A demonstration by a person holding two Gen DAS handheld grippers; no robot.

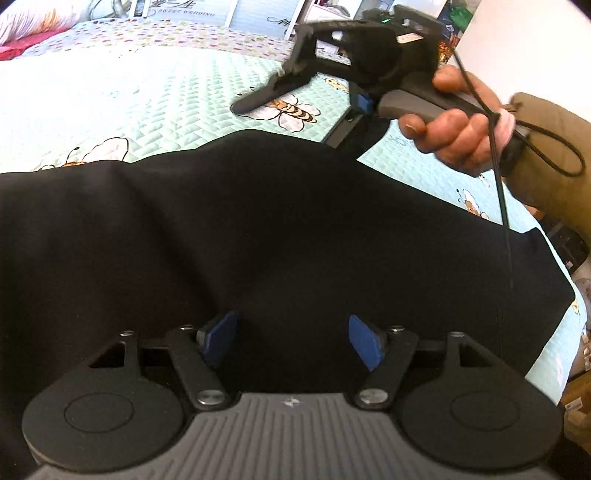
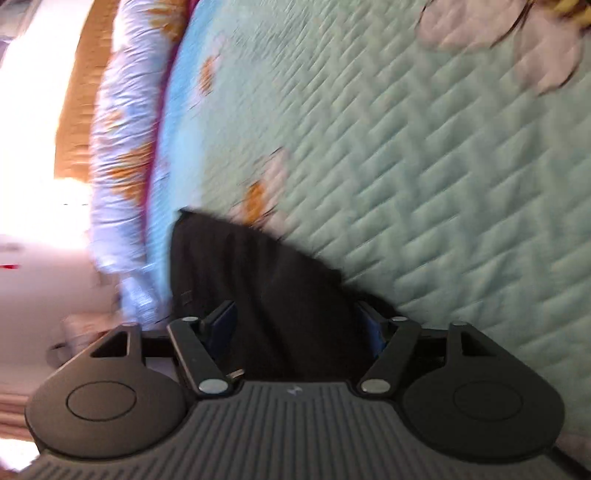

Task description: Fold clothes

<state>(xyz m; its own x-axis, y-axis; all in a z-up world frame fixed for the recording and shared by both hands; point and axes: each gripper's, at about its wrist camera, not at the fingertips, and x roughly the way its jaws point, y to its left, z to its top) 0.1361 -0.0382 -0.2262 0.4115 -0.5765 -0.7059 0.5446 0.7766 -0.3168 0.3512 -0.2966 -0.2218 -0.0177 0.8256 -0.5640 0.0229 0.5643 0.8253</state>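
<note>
A black garment (image 1: 258,229) lies spread on the bed and fills the middle of the left wrist view. My left gripper (image 1: 291,339) hovers over its near part with its blue pads (image 1: 218,338) wide apart, open, and only flat cloth below them. At the top of that view a hand (image 1: 454,133) holds my right gripper (image 1: 286,123) above the garment's far edge, fingers apart. In the blurred right wrist view, a pointed piece of the black garment (image 2: 258,288) runs between the spread jaws of my right gripper (image 2: 297,326); the pads do not press on it.
The bed is covered by a mint quilted bedspread (image 1: 147,99) with bee prints (image 1: 291,109). A floral pillow (image 1: 33,18) lies at the far left. A black cable (image 1: 498,166) hangs from the right gripper. Boxes (image 1: 576,402) stand beyond the bed's right edge.
</note>
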